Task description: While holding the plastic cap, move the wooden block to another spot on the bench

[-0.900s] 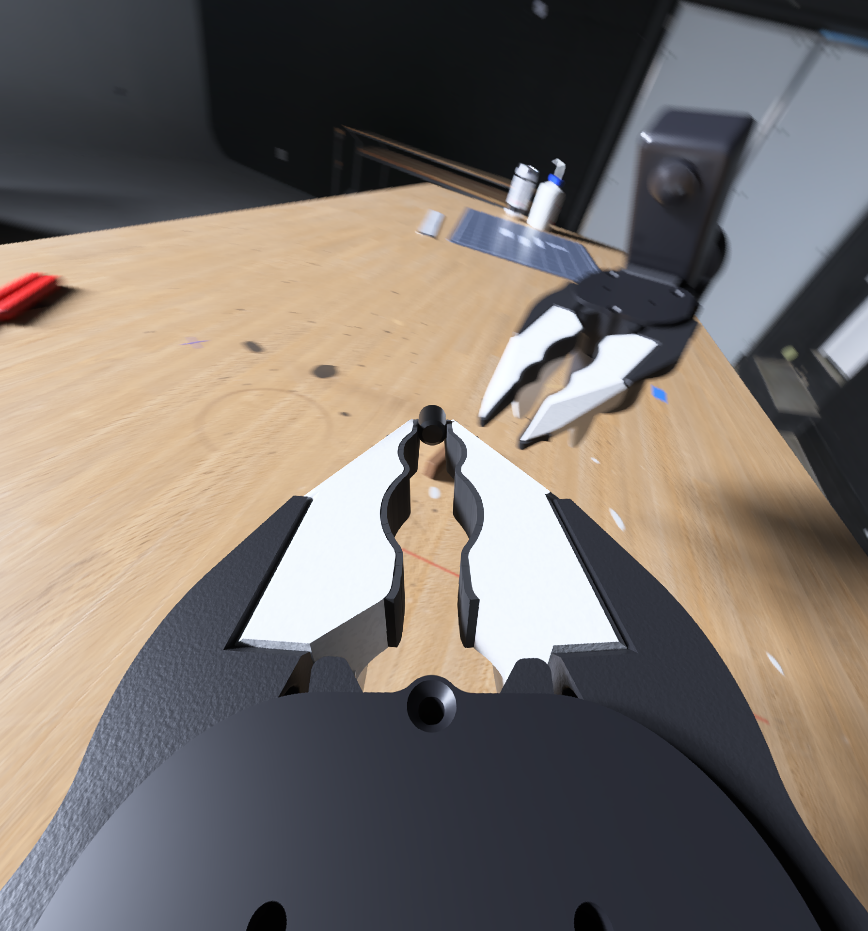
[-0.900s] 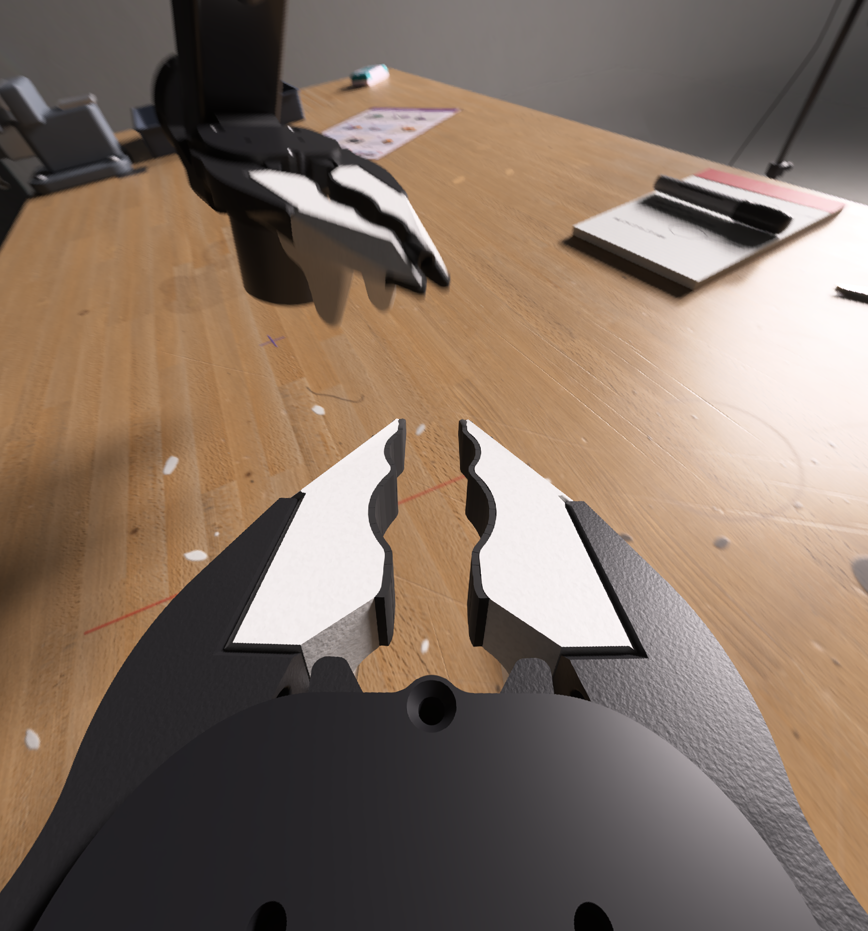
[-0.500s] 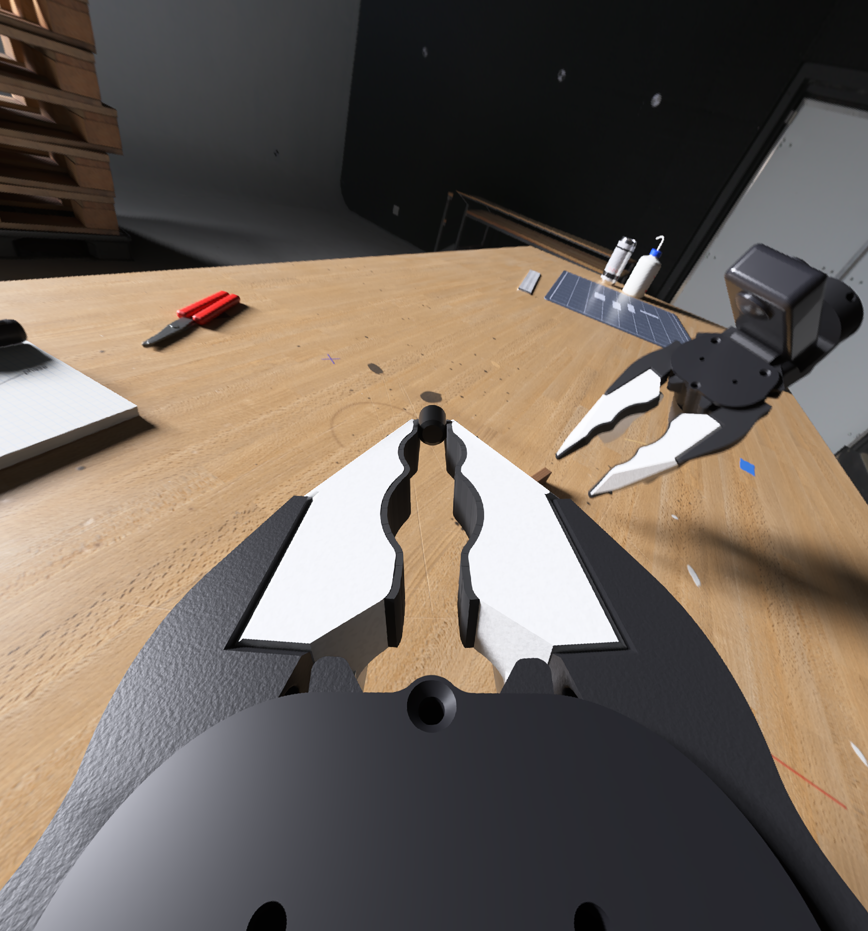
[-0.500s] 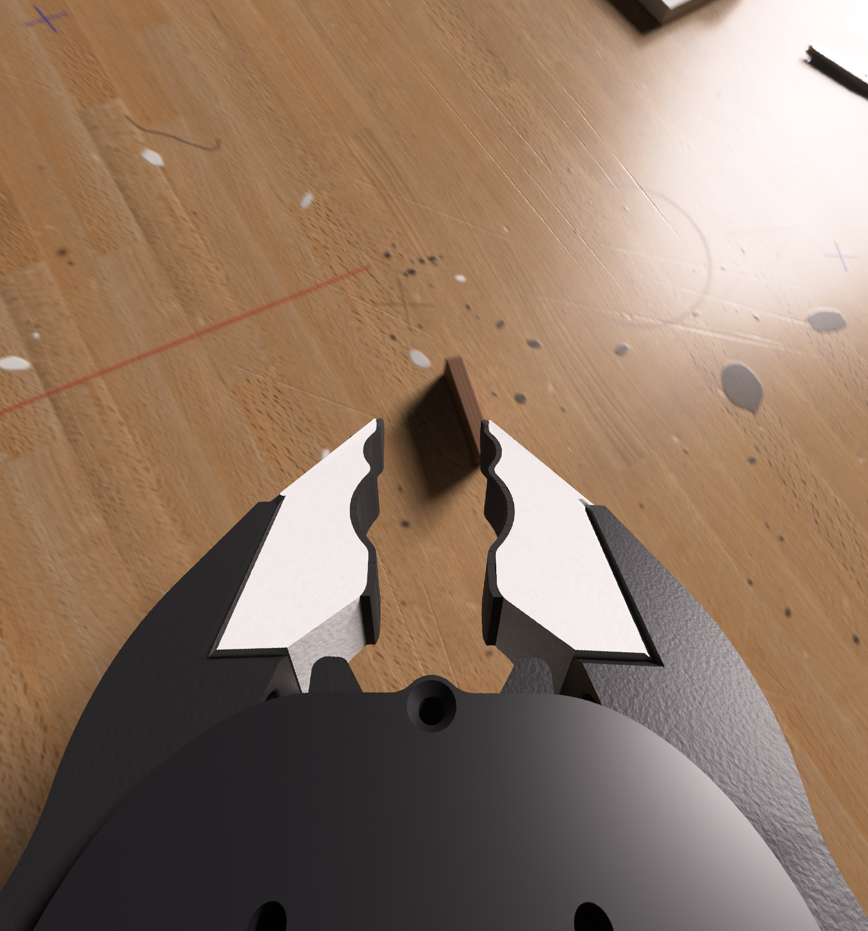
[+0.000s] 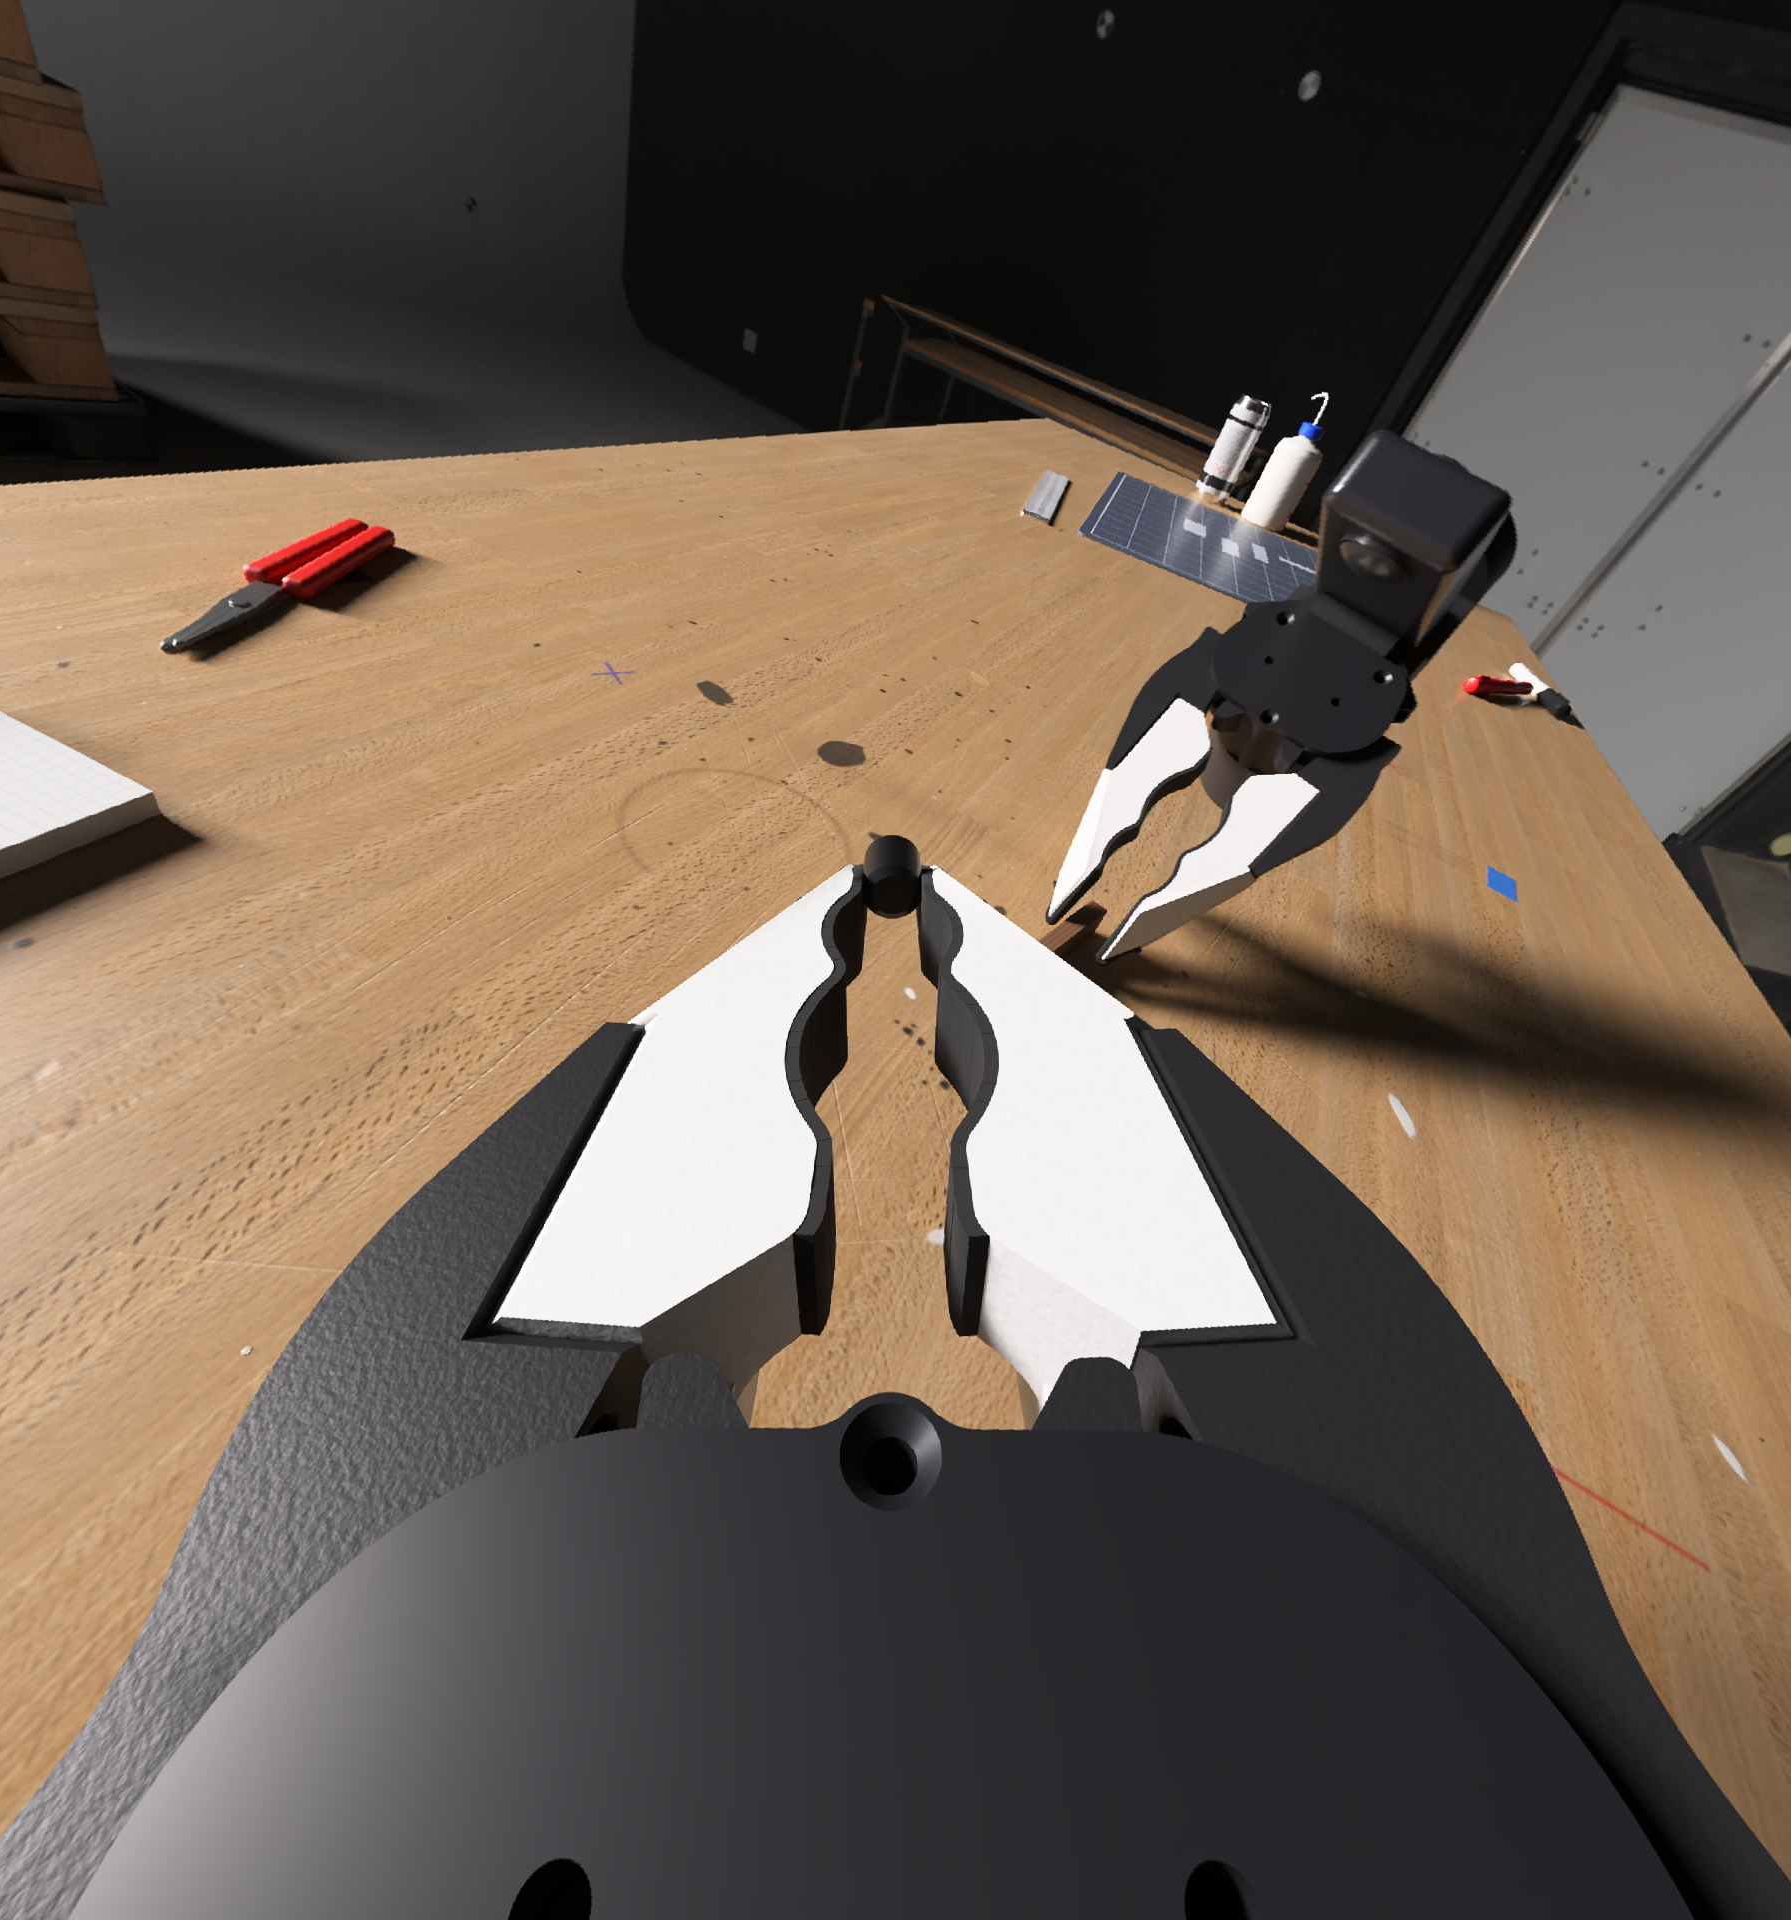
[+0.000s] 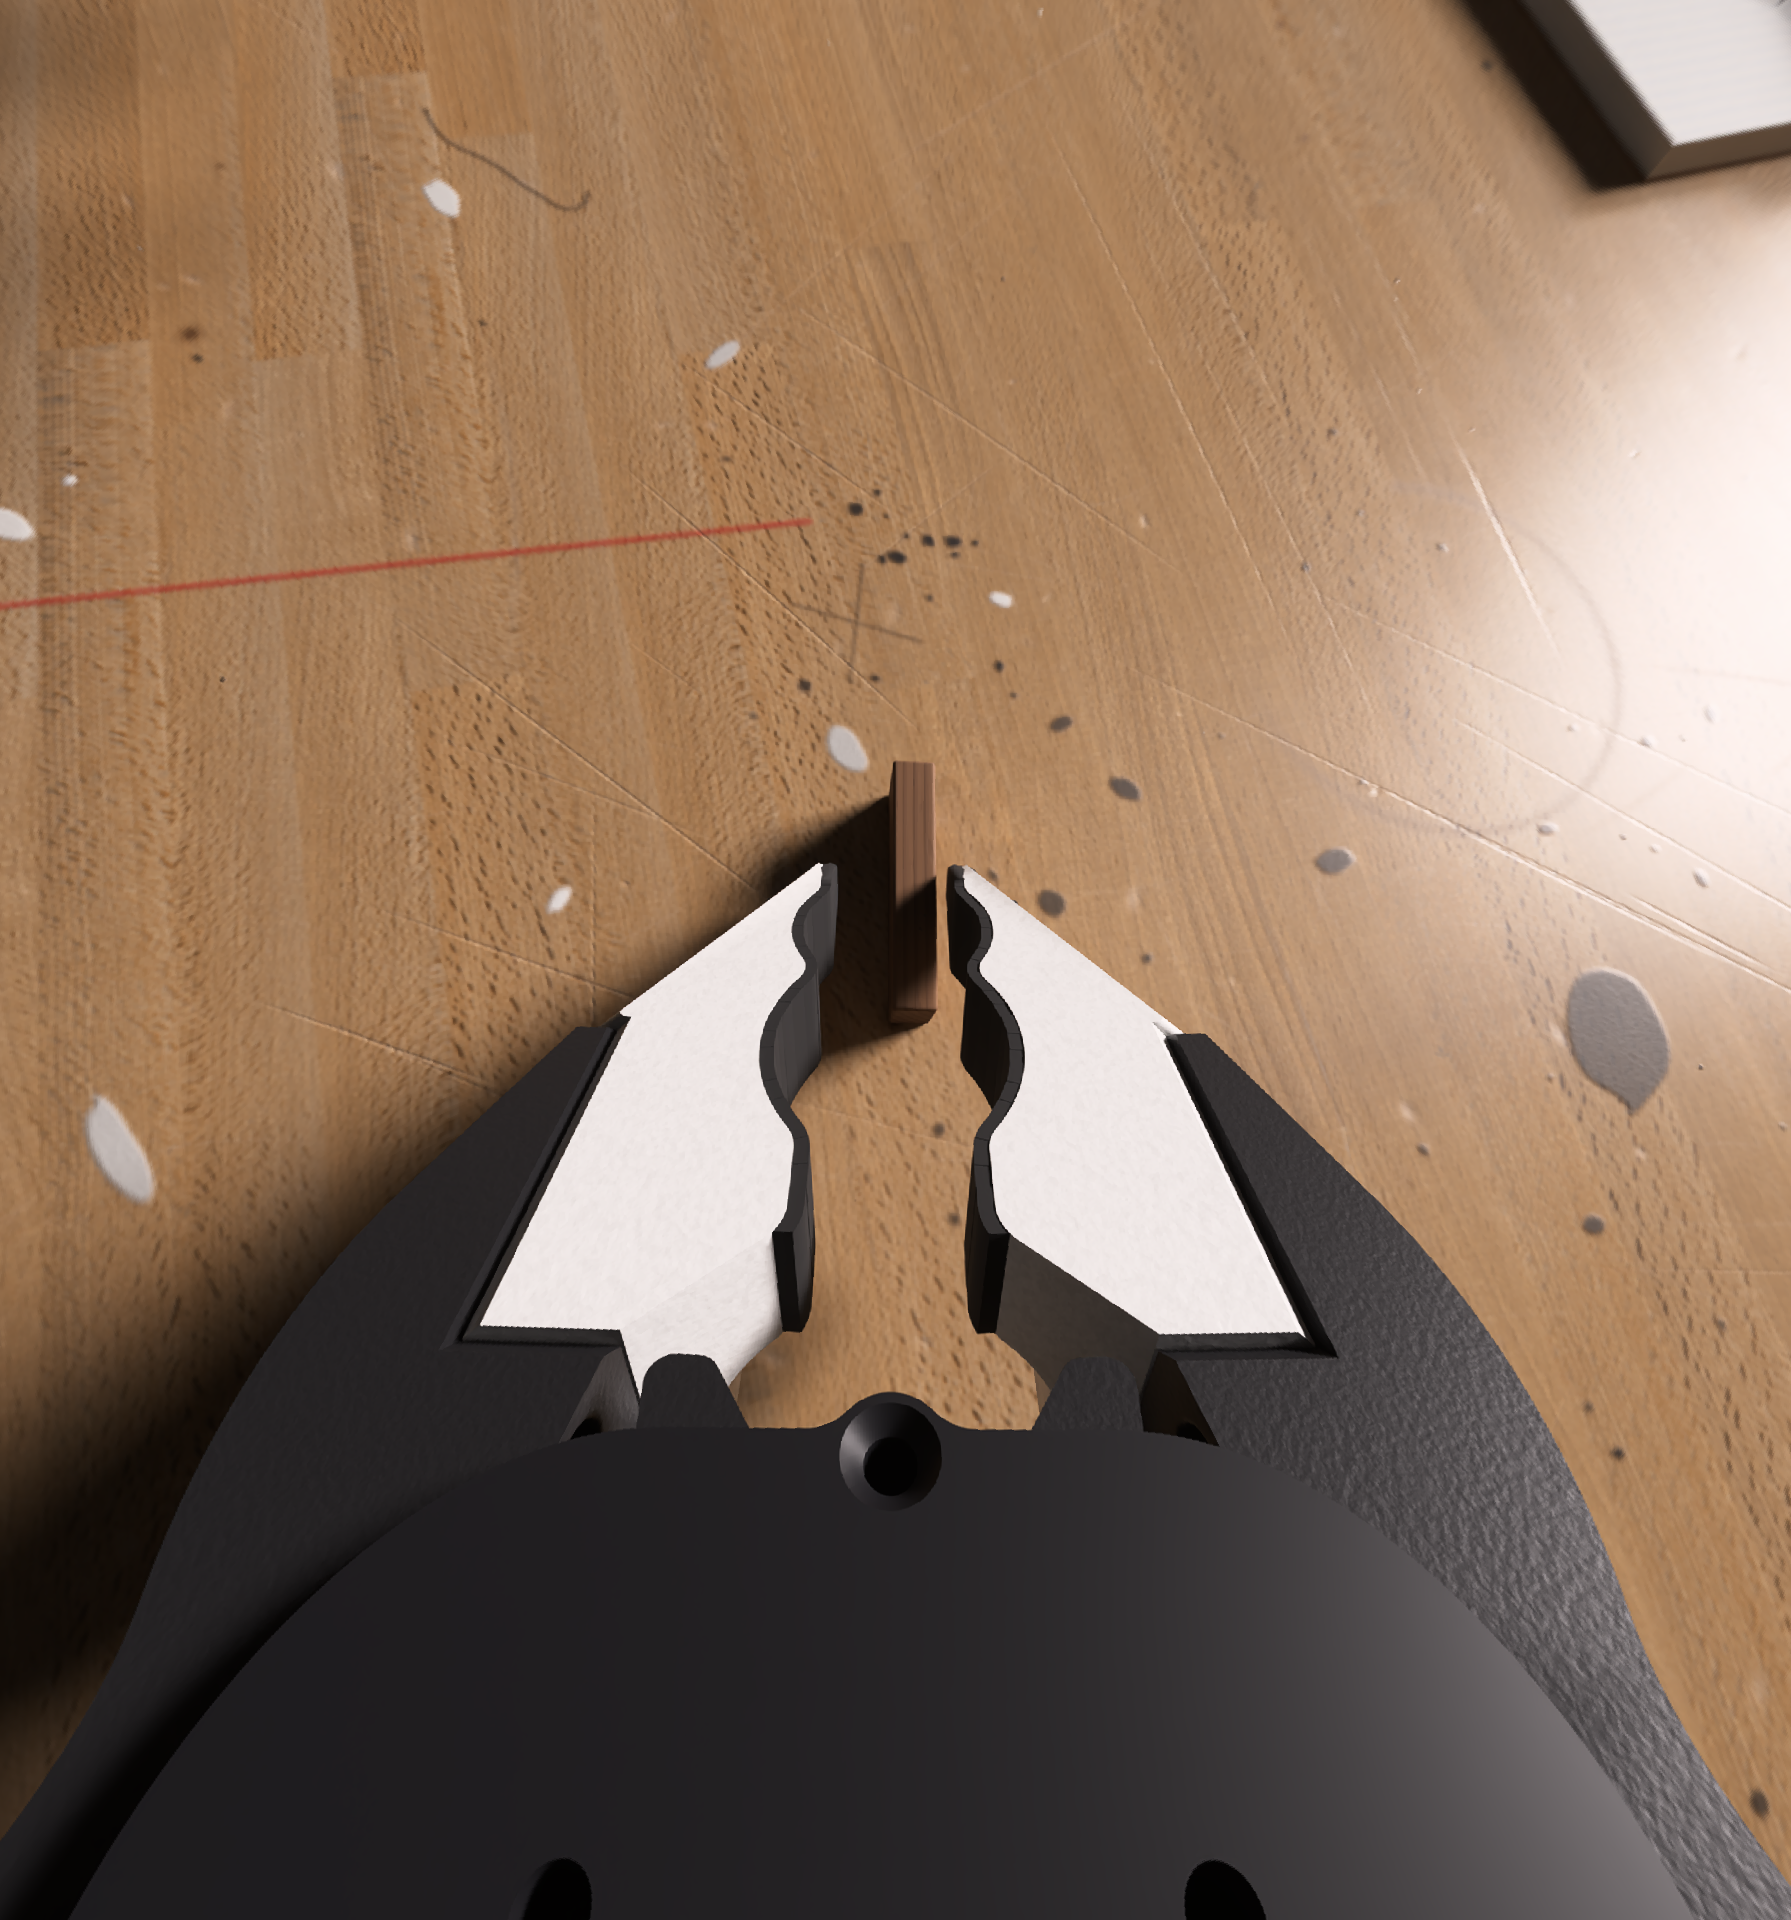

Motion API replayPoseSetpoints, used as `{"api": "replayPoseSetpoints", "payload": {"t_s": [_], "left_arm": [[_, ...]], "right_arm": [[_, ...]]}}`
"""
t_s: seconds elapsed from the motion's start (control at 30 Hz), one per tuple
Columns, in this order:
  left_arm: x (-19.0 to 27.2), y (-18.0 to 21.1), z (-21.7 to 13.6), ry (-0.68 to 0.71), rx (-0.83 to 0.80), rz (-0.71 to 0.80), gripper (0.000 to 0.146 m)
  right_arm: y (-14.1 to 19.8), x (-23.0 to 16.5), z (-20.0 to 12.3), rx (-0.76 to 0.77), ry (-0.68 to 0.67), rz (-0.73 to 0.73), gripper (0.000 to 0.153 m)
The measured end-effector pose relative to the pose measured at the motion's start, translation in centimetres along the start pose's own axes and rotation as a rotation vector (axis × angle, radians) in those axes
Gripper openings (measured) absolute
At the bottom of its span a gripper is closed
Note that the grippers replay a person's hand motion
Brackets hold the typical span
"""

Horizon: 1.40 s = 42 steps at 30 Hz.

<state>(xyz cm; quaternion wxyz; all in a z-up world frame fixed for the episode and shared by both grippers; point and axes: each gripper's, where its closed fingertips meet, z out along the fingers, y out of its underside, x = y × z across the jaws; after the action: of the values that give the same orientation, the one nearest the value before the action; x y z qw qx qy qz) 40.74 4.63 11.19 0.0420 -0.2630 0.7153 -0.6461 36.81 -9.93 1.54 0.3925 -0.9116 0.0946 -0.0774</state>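
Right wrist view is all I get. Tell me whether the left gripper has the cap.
Observer: Yes. The left gripper is shut on the black cap, pinched at its very fingertips above the bench.
Operator: Report how low my right gripper sits.
Observer: The right gripper tilts down, its tips about at the bench surface, one on each side of the wooden block.
Operator: Name something to avoid when I move the block.
Observer: Red-handled pliers lie far off, to the left of the left gripper.
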Motion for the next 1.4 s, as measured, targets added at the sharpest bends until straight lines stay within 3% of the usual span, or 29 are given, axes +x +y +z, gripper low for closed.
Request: {"api": "replayPoseSetpoints", "payload": {"t_s": [0.27, 0.37, 0.5, 0.63, 0.73, 0.9, 1.4], "left_arm": [[0.5, 0.0, 0.1, 0.021, -0.005, 0.011, 0.009], [0.8, -0.1, 0.1, 0.025, -0.005, 0.020, 0.009], [1.0, -0.3, 0.0, 0.027, 0.000, 0.027, 0.009], [1.5, -0.7, -0.1, 0.043, 0.011, 0.036, 0.009], [1.8, -0.6, -0.1, 0.045, 0.005, 0.047, 0.009], [1.6, -0.8, -0.2, 0.025, 0.013, 0.060, 0.009], [1.6, -0.8, -0.2, 0.023, 0.012, 0.070, 0.009]], "right_arm": [[0.4, 0.4, 0.7, -0.046, -0.017, 0.011, 0.008], [0.7, 0.4, -0.8, -0.142, -0.006, 0.033, 0.008], [3.1, -0.6, -7.0, -0.553, 0.033, 0.120, 0.008], [8.6, -2.0, -13.2, -0.959, -0.003, 0.368, 0.008], [11.9, -2.8, -15.9, -1.161, -0.024, 0.530, 0.008], [15.2, -3.5, -18.4, -1.424, 0.007, 0.610, 0.008], [15.6, -3.0, -18.1, -1.464, 0.012, 0.553, 0.008]]}}
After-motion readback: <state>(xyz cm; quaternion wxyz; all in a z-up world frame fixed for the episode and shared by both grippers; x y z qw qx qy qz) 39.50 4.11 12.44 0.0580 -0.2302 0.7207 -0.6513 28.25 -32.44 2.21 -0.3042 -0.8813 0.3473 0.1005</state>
